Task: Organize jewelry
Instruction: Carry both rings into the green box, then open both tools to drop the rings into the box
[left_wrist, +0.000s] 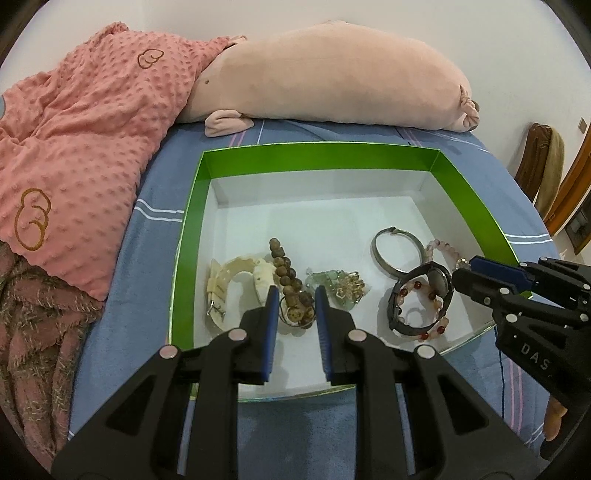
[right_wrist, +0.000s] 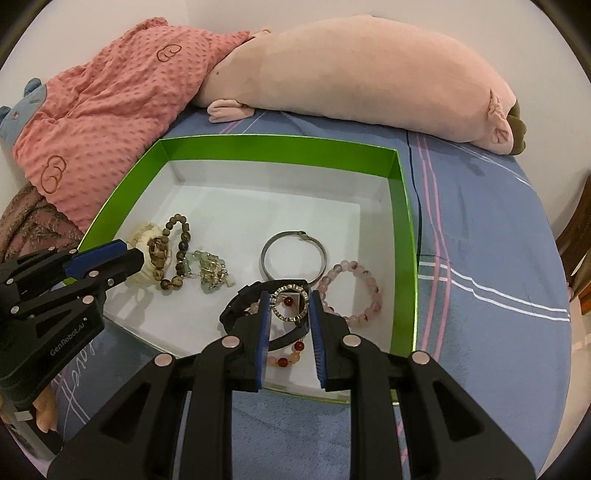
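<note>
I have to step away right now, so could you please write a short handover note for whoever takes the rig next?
Left gripper: open, fingers either side of the brown bead bracelet; not gripped.
Right gripper: closed on the black watch, at its dial.
Everything sits in the green box on the bed: shell hair clip, green charm cluster, metal bangle, pink bead bracelet, and a red-and-pink bead bracelet under the watch.
Done: unclear, nothing visibly sorted.
Left: lift out the watch and separate the rest.
</note>
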